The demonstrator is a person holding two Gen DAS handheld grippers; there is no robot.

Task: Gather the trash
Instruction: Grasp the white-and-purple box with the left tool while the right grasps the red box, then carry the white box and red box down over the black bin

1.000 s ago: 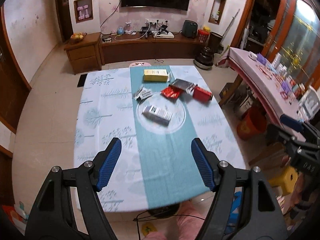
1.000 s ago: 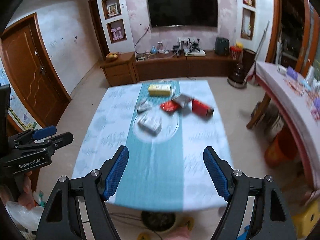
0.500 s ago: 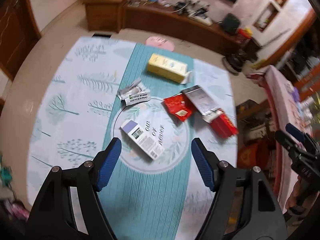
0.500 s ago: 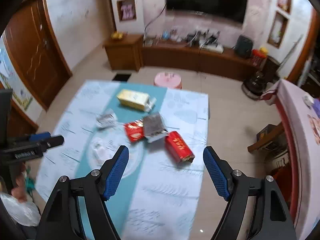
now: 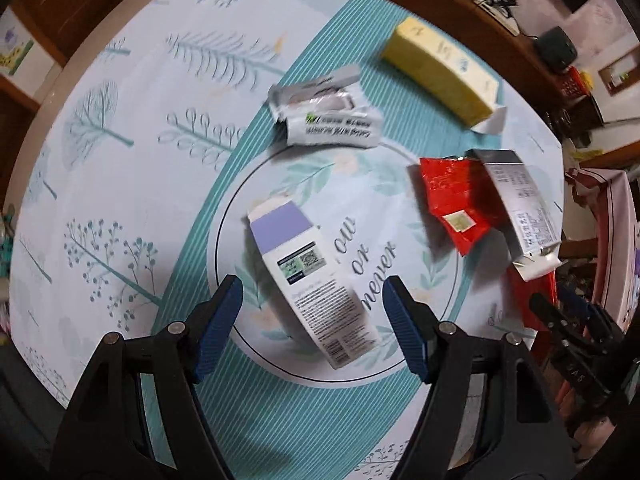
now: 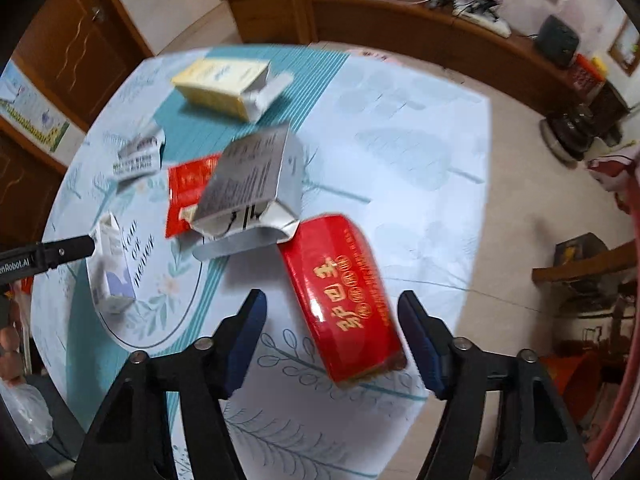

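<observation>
Left gripper, jaws apart, straddles the white-and-purple carton at lower centre; right gripper, jaws apart, straddles the red box at lower centre, whose glossy wrap may slip if pinched off-centre.

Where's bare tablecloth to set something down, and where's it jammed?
Free: the tree-print tablecloth left of the crumpled wrapper, and the cloth right of the red box. Crowded: red packet, silver box and red box overlap.
</observation>
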